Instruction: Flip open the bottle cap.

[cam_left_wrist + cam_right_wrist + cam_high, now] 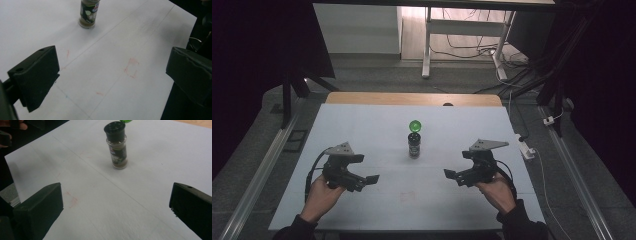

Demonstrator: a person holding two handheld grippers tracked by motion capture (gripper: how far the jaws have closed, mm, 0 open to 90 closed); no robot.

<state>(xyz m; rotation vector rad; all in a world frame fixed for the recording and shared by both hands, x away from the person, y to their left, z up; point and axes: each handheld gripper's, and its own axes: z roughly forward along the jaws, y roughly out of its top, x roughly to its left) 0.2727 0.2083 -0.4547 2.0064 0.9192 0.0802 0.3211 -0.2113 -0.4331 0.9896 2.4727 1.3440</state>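
Nearest the high camera, the left gripper (373, 178) and right gripper (449, 174) hover empty with jaws wide over the white table (362, 130), the small upright spice jar with a black lid (414, 145) standing between and beyond them, about equally near each. Seen from the left gripper, that jar (88, 13) stands ahead, slightly left of centre. Seen from the right gripper, it (117, 146) stands ahead near centre, long axis vertical, a green ball (125, 121) just behind it.
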